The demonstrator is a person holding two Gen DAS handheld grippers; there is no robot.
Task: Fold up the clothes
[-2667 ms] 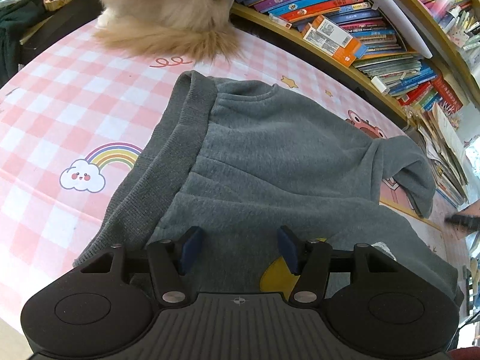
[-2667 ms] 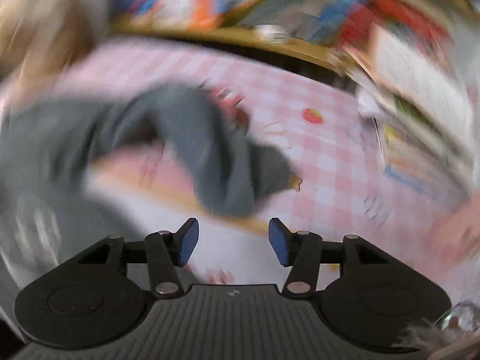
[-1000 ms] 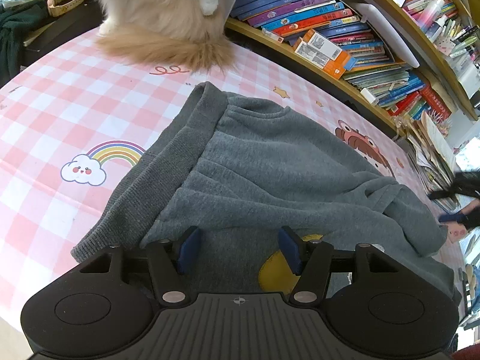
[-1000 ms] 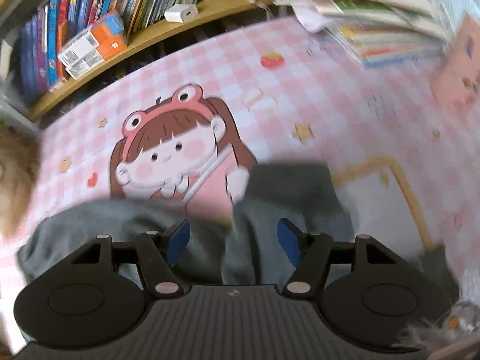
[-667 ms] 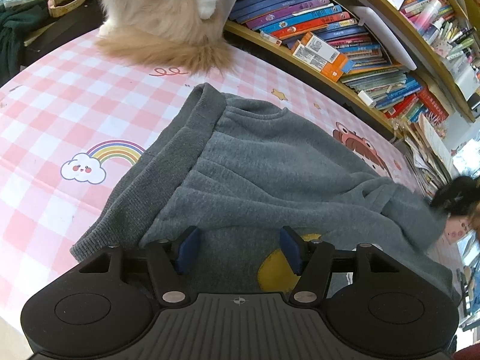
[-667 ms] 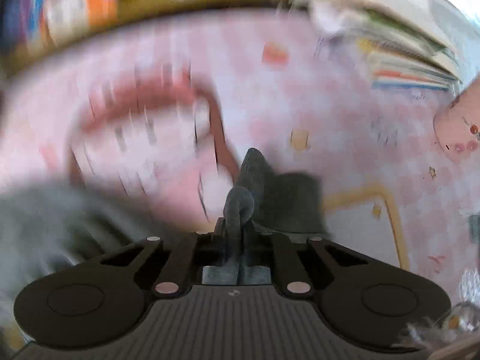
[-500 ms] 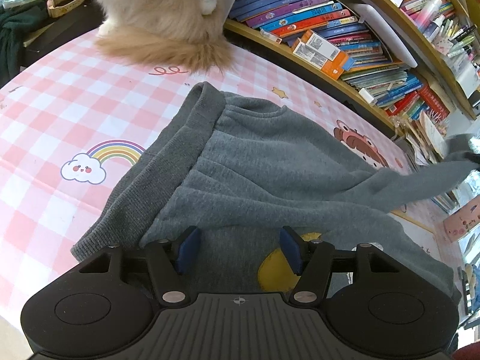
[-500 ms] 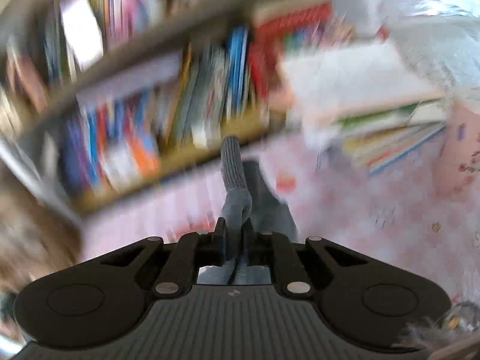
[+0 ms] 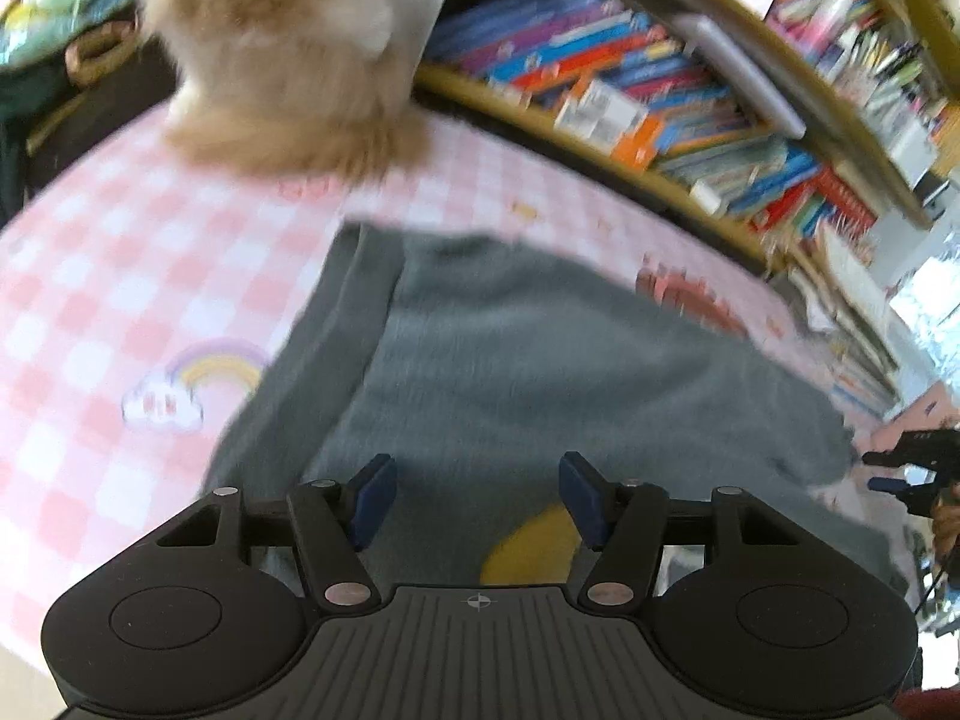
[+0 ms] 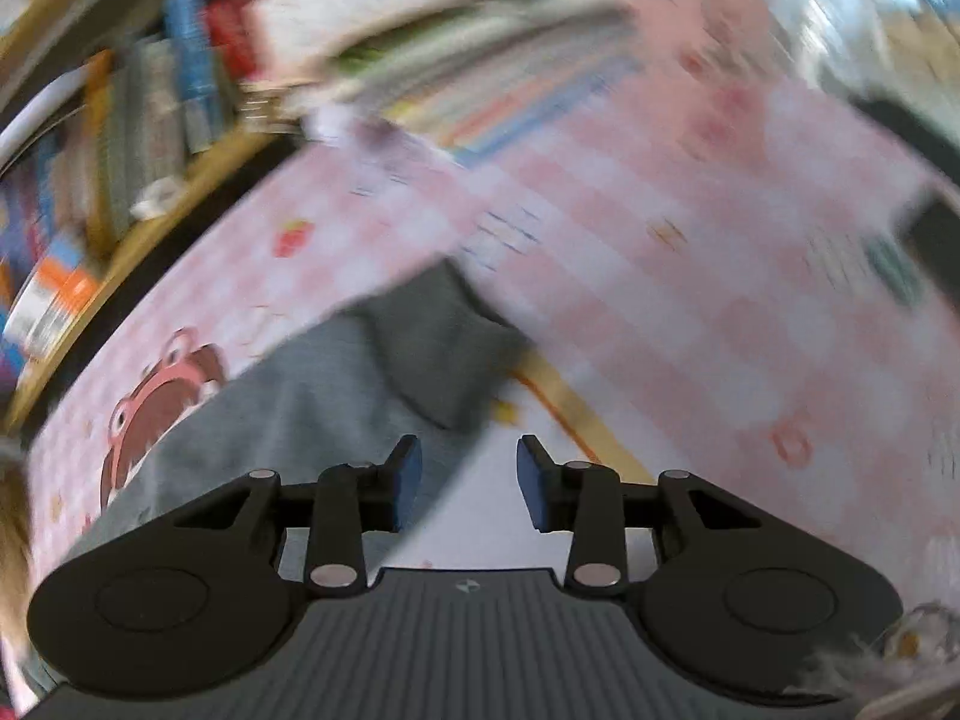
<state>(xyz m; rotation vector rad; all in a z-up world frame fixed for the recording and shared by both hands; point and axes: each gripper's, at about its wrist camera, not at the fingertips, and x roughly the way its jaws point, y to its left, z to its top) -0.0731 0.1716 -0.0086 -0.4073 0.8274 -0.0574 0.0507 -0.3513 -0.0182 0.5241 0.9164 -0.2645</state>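
left wrist: steeply down, close | right wrist: same | shared: grey sweater (image 9: 540, 360) (image 10: 312, 396)

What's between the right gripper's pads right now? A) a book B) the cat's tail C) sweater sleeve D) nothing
D: the right gripper is opening with its pads apart and bare, and the sleeve lies on the tablecloth ahead of them.

One grey sweatshirt (image 9: 540, 372) spread on one pink checked tablecloth (image 9: 120, 300), with one fluffy tan cat (image 9: 288, 60) at the far edge. Two grippers in view, left gripper (image 9: 477, 492) and right gripper (image 10: 468, 483), each with two blue pads. Books on the shelf (image 9: 660, 114) too blurred to count; one rainbow print (image 9: 192, 384) visible.
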